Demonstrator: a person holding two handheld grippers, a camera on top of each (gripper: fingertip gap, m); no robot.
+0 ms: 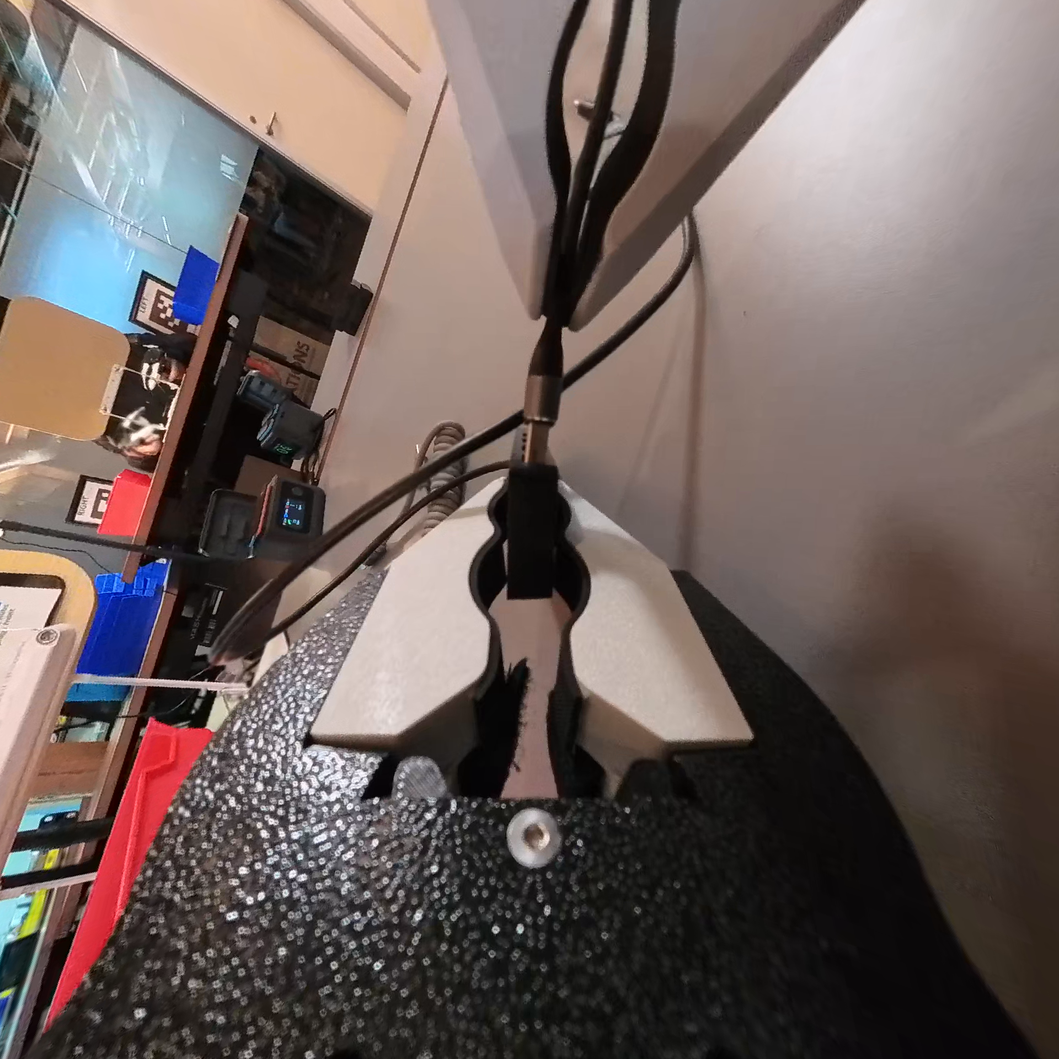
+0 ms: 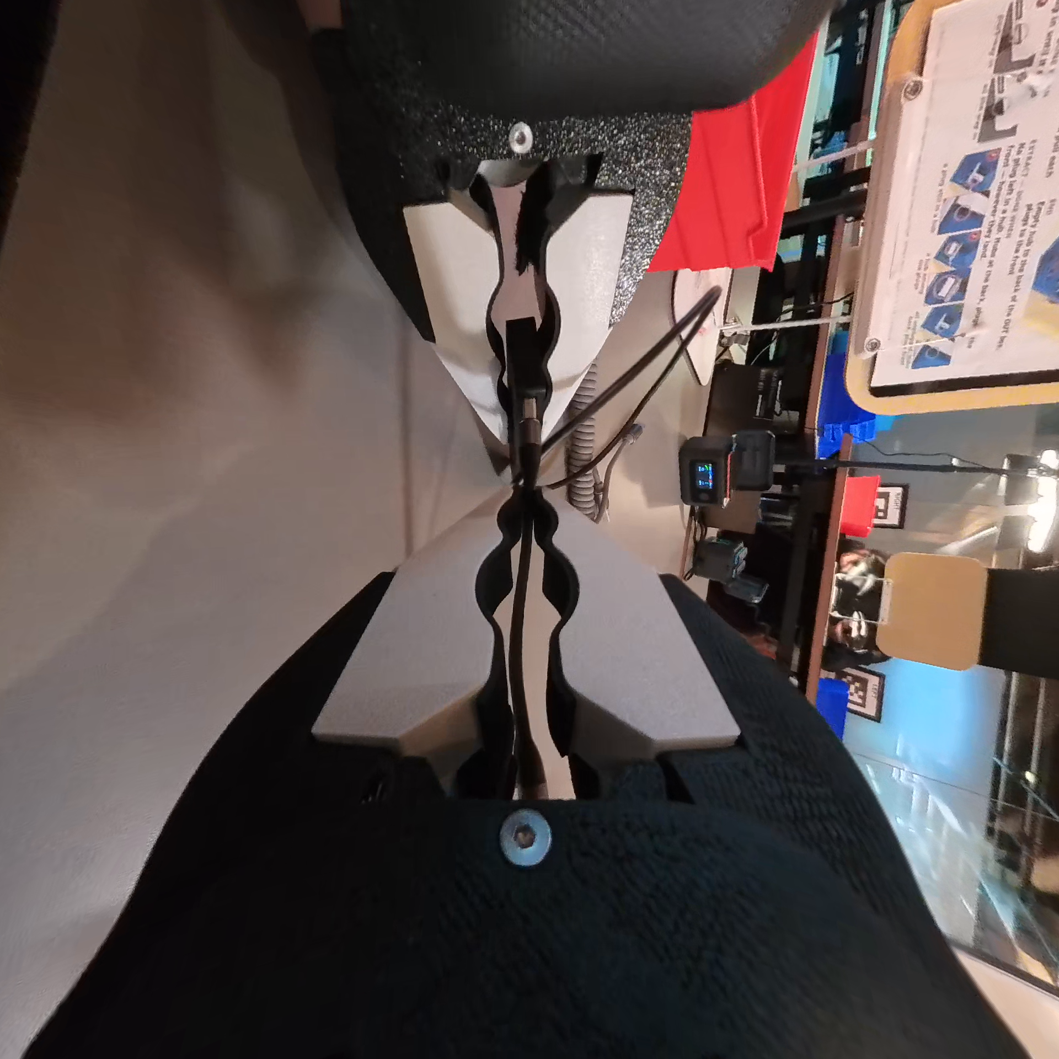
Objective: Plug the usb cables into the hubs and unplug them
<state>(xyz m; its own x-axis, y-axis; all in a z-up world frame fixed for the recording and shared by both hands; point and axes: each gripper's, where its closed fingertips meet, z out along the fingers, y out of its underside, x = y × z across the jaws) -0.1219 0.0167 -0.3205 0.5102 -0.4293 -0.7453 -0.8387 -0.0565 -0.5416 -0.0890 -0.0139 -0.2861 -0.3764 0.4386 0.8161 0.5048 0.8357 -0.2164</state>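
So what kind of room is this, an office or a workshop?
Probably a lab or workshop rather than an office: square-patterned marker tags beside red and blue plastic bins, an instruction poster, and small cameras on a bench.

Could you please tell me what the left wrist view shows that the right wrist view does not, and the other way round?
Only the left wrist view shows the dark strap running up past the right gripper. Only the right wrist view shows the illustrated instruction sheet. Both show the left gripper shut on the black hub, the right gripper on the cable with its metal plug, and the red bin.
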